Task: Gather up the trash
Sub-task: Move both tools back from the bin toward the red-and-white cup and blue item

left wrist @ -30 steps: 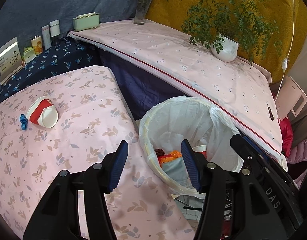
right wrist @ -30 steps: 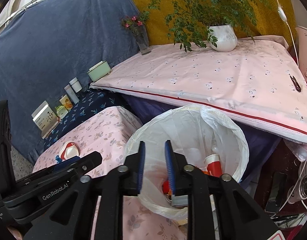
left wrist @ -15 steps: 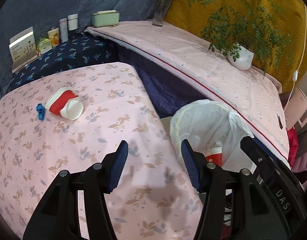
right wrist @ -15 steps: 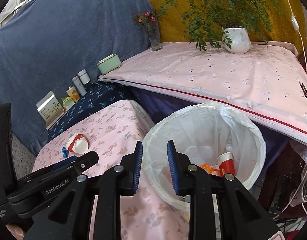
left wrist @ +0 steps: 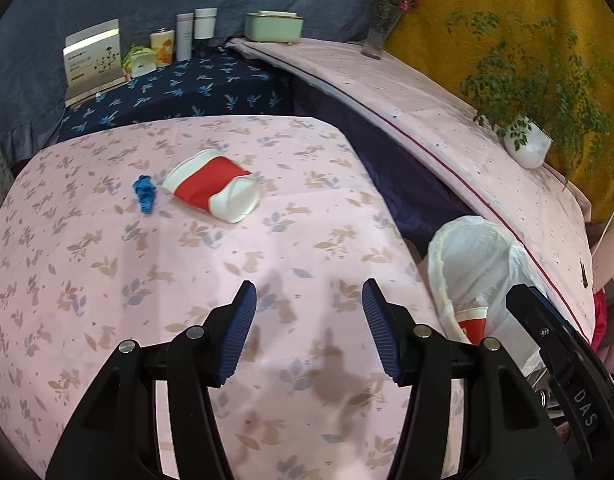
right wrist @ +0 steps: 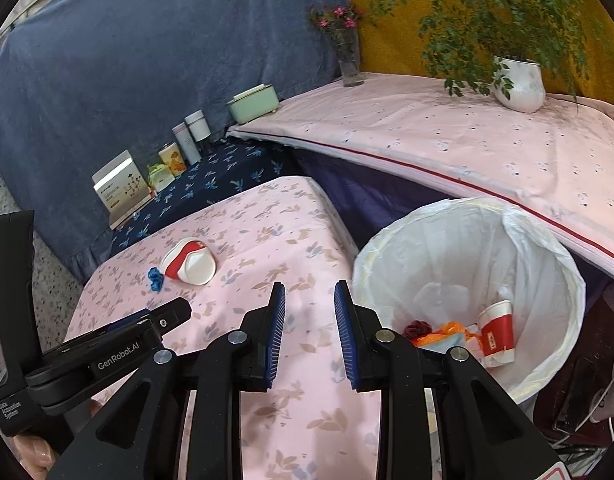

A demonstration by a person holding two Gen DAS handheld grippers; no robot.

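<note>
The pink leaf-print table (left wrist: 291,248) serves as the landmark, and everything that matters sits on it or beside it. Off its right edge, standing lower than the tabletop, is the white-lined trash bin (right wrist: 463,240), which already holds a red-and-white paper cup (right wrist: 497,330), orange scraps and a dark crumpled lump. Toward the table's far left lie the two pieces not yet collected: a crushed red-and-white cup (left wrist: 213,186) on its side, and just beside it, on the side away from the bin, a small blue scrap (left wrist: 145,194). Both hands hover over the near part of the table with nothing between the fingers: the left gripper (left wrist: 309,322) stands moderately spread and empty, the right gripper (right wrist: 309,334) has its pads nearer together but parted, also empty. Judging by this, the step in hand is the reach for the next piece of rubbish. The next move calls for carrying the left gripper across the table to the crushed cup, straddling its flattened body, closing, and then bringing it over the bin; the blue scrap is small and will likely need a narrower, more careful pinch.
</note>
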